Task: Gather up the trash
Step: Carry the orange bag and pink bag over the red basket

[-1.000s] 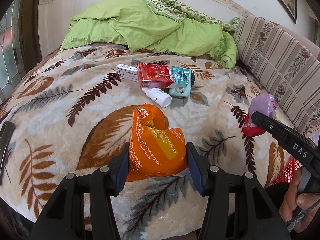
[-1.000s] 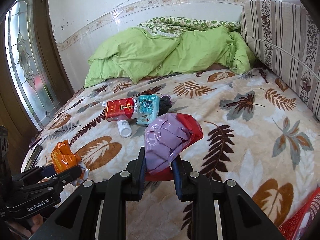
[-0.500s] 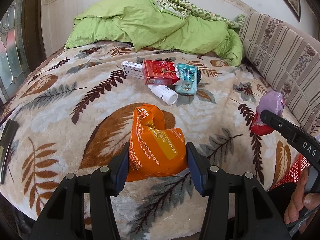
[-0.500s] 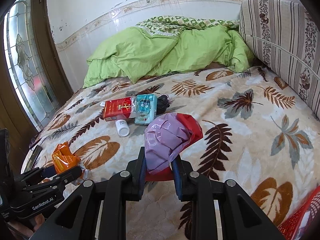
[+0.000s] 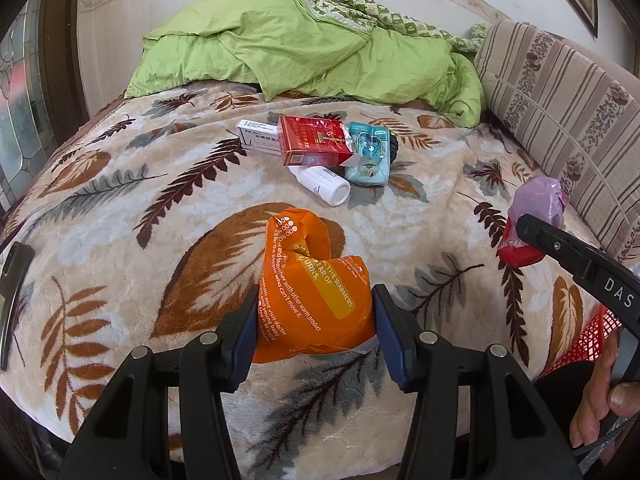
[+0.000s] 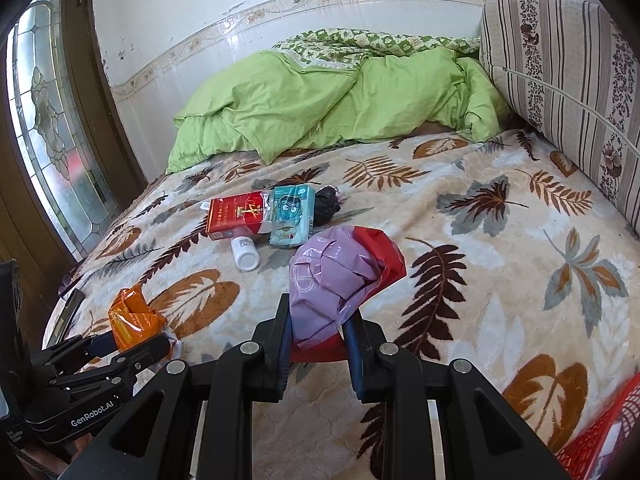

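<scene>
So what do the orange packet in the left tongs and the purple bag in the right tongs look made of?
The orange printed packet looks like glossy plastic film, puffed and creased, with a silvery inner edge showing at the bottom, possibly foil-lined. The crumpled purple bag looks like thin, soft plastic: shiny wrinkles, slightly translucent over the red plastic piece bunched with it.

Both wrist views low, near, facing across bed [image 5: 400,208]; share blanket.

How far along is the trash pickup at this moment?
Nothing visibly binned yet; only a corner of the red basket shows. In hand: the left gripper clamps the orange wrapper, and the right gripper clamps the purple and red bag. Left on the bed: red box, white box, teal pack, white bottle.
</scene>
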The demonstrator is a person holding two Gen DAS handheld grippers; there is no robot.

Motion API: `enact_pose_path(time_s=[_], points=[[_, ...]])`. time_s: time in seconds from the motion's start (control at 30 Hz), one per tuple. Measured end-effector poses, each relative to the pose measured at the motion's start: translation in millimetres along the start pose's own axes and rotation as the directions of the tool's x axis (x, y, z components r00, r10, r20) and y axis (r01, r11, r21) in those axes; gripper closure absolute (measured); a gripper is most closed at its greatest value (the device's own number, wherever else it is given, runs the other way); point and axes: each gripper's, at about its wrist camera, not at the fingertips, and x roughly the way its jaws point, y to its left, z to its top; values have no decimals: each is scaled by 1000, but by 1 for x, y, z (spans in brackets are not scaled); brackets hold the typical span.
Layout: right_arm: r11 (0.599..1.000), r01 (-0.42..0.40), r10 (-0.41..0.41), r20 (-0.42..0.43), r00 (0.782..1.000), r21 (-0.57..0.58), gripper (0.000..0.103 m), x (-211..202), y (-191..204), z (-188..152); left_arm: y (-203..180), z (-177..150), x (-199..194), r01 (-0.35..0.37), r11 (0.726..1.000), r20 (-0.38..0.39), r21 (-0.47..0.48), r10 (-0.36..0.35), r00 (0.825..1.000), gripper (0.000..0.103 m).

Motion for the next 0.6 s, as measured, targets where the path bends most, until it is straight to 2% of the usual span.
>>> enact_pose_path(time_s=[0.4,0.6], points=[[1000,-2,2,1,1000,6,78,0,0,0,-5,-1,2,7,1000,-3,2,-7,1000,51],[998,-29,31,-26,999,62,78,-12,-7,-3,-13,4,-6,65,998,11,16,-65,998,51]])
